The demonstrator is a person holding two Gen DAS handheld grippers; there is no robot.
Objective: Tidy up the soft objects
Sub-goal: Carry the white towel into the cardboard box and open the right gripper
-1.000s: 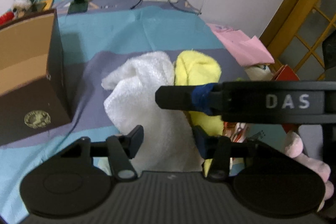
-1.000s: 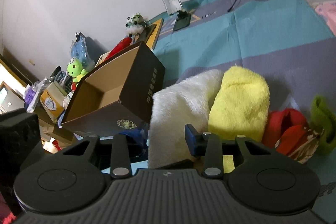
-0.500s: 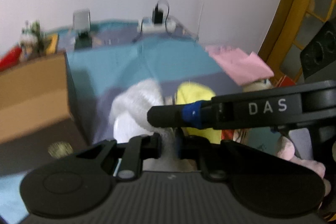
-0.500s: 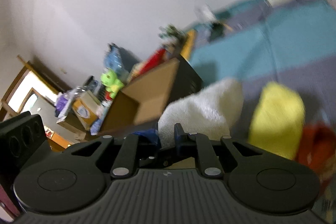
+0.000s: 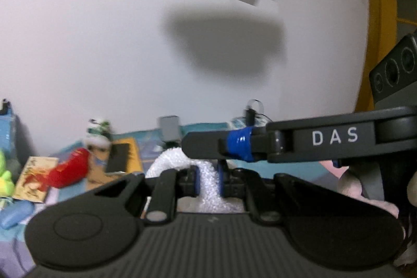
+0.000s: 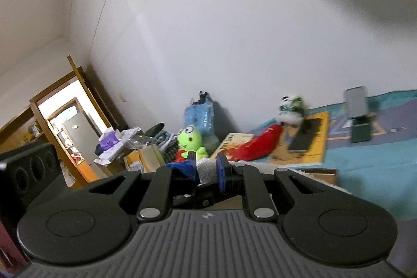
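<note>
A white fluffy towel (image 5: 208, 189) is pinched between the fingers of my left gripper (image 5: 208, 181), which is shut on it and raised off the bed. My right gripper (image 6: 207, 170) is shut on the same white towel (image 6: 206, 168), whose edge trails to the right (image 6: 312, 179). The right gripper's finger with blue tape (image 5: 239, 145) crosses the left wrist view just above the left gripper. A cardboard box rim (image 6: 320, 172) shows below the towel in the right wrist view. The yellow towel is out of view.
Against the wall lie a red plush (image 5: 70, 171), a book (image 5: 34, 179), a panda toy (image 6: 290, 106), a green frog plush (image 6: 190, 141) and a phone stand (image 6: 358, 116). A pink plush (image 5: 365, 189) is at the right. A doorway (image 6: 65, 127) is at the left.
Both grippers closed on the white towel and lifted it off the bed; both views tilted up toward the wall. The yellow towel and the box dropped out of sight.
</note>
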